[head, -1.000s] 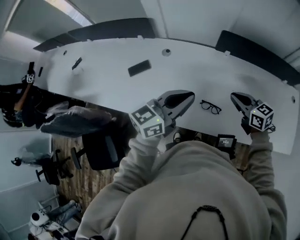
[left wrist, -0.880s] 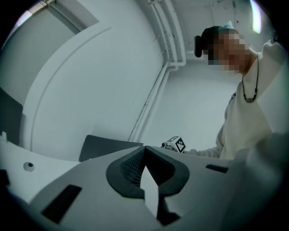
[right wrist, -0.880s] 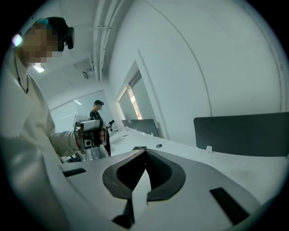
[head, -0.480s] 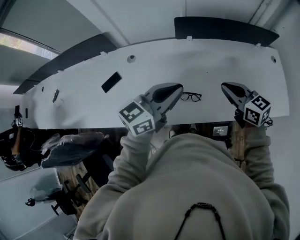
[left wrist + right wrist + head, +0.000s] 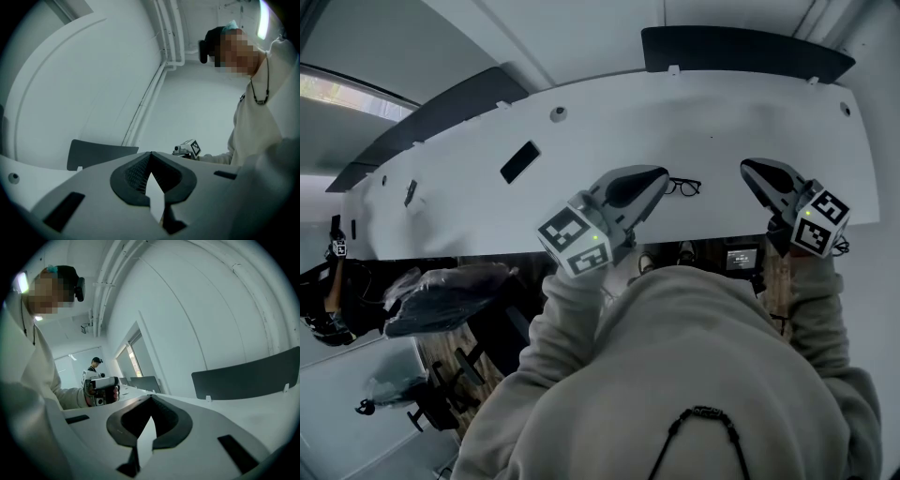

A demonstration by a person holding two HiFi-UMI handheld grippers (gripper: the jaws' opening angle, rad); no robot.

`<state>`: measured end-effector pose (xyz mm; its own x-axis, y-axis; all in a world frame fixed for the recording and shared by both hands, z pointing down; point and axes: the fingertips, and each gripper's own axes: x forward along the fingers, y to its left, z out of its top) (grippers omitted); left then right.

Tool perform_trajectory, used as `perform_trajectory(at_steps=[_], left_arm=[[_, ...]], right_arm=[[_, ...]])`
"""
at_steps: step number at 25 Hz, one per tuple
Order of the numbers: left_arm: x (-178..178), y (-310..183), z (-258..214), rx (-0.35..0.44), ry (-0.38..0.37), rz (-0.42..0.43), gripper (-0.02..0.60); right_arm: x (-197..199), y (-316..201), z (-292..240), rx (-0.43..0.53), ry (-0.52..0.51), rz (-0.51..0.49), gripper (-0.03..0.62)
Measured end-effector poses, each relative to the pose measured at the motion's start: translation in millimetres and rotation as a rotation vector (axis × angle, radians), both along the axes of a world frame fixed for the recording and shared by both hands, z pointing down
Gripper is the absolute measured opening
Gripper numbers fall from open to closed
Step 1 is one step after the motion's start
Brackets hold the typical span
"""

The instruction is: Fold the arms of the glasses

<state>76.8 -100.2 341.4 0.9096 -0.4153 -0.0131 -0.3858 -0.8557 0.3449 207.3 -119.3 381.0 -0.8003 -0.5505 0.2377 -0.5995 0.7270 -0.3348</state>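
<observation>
Head view: the black-framed glasses [image 5: 683,187] lie on the white table [image 5: 722,122], close to its near edge. They sit between the two tools, just beside the tip of the left gripper [image 5: 656,176] and well apart from the right gripper [image 5: 748,170]. Both tools hover above the tabletop, and neither touches the frame. The glasses are too small here to tell how their arms stand. A flat black object [image 5: 519,161] lies farther left, out of the way. The worry is the table edge, because a sideways nudge on that smooth top could slide the light frame off it.

Left gripper view: the jaws are pressed together with nothing between them, and the camera looks level across the room. The glasses do not show in this view. If the left gripper comes down on the glasses with its jaws together like this, it would probably shove the frame rather than steady it.

Right gripper view: the jaws meet tip to tip and are likewise empty. The view takes in a dark divider panel [image 5: 248,371] and the other hand's tool, but not the glasses. Both cameras look past the frame, so an approach could well miss the thin arm or catch a lens.
</observation>
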Motion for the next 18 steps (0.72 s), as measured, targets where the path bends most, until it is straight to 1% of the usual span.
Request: perform_trajectory(at_steps=[3,7,12,18], left_arm=[[2.5,6.2,-1.5,0.012,-0.013,0.000,0.005],[3.3,10.2,1.4,0.002,-0.012,-0.009,0.005],[2.2,15.0,5.2,-0.010,-0.014,-0.008,0.005],[0.5,17.6,3.3,-0.005,-0.016,-0.013,0.005]], right_arm=[[-3.3,3.2,-4.1,0.008,-0.003,-0.012,0.020],[-3.6,8.6,-2.4,0.018,0.024,-0.027,0.020],[-3.5,10.9,2.7,0.009,0.038,-0.024,0.020],[0.1,13.4,4.0,0.004,0.030,-0.015,0.020]])
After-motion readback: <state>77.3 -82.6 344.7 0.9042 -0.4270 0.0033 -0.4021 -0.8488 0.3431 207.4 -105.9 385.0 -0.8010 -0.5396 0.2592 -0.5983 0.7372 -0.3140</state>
